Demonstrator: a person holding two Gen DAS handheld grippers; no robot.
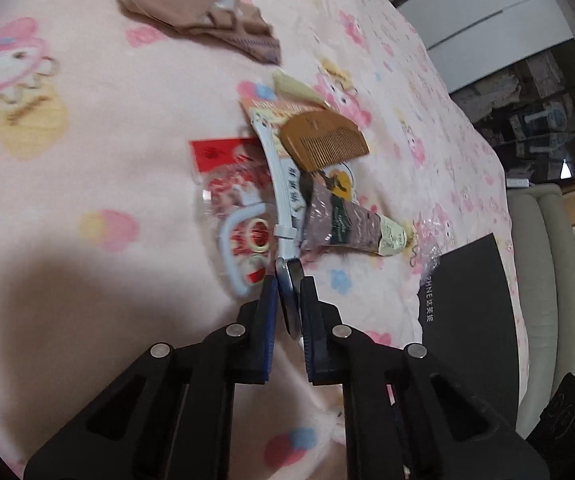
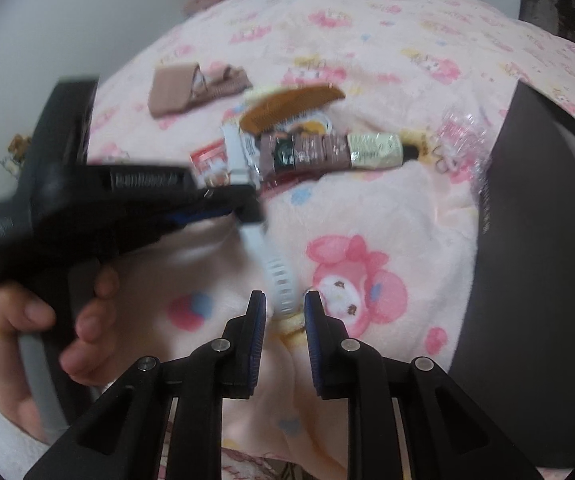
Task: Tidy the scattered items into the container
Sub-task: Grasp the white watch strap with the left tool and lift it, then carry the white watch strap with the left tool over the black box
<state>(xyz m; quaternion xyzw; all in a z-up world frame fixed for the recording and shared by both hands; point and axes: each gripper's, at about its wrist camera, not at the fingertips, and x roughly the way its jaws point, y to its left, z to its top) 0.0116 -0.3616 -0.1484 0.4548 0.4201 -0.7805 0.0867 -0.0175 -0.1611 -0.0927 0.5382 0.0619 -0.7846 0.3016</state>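
A watch with a pale strap (image 1: 285, 236) lies partly lifted off the pink blanket. My left gripper (image 1: 289, 280) is shut on its dark face. In the right wrist view a hand carries that left gripper (image 2: 253, 208), and the watch (image 2: 275, 268) hangs down from it. The strap's free end sits between the fingers of my right gripper (image 2: 285, 300), whose pads stand apart from it. Behind lie a wooden comb (image 1: 323, 140) (image 2: 291, 104), a brown tube (image 1: 343, 220) (image 2: 307, 152) and a red packet (image 1: 231, 184) (image 2: 211, 160). The black box (image 1: 471, 312) (image 2: 535, 260) is at the right.
A folded tan cloth (image 1: 199, 12) (image 2: 191, 88) lies farther back on the blanket (image 2: 387, 208). Crumpled clear plastic (image 1: 427, 236) (image 2: 459, 140) sits by the black box. The bed's right edge and a grey padded frame (image 1: 539, 280) border the box; furniture stands beyond.
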